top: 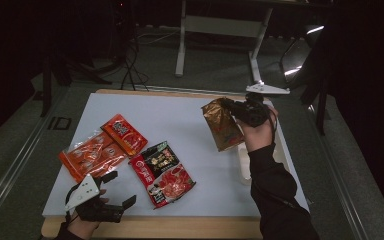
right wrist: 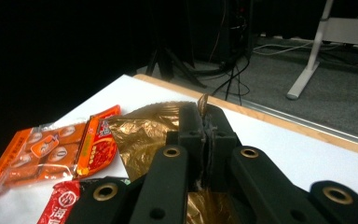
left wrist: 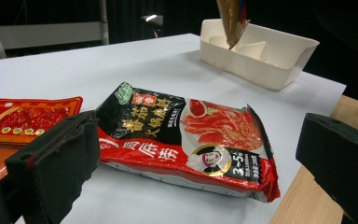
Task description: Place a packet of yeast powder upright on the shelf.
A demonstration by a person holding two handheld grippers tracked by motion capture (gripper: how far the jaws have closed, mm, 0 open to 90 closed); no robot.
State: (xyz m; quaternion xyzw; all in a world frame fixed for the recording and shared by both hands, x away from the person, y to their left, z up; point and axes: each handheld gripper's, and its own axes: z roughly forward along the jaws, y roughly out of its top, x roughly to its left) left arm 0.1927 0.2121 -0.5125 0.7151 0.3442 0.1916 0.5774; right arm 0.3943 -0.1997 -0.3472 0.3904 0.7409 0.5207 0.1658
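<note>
- Holding a gold packet (top: 222, 123) with my right gripper (top: 240, 109), I see the two jaws pressed almost together on the upper edge of the foil; in the right gripper view the crinkled gold foil (right wrist: 147, 133) comes out on both sides of the closed pads.
- The packet hangs in the air, tilted, above the right part of the table (top: 180, 115), and its lower end is over a white tray (top: 244, 167) with compartments. From the left gripper view the tip of the packet (left wrist: 233, 18) is above the tray (left wrist: 279, 56), but I cannot tell if it touches it.
- My left gripper (top: 111, 189) is low at the near left corner of the table, with the jaws wide apart and nothing between the pads.
- Just in front of it lies flat a red and black packet (left wrist: 186, 135).
- Farther to the left are a small red packet (top: 124, 134) and an orange clear packet (top: 91, 156), side by side and touching each other.
</note>
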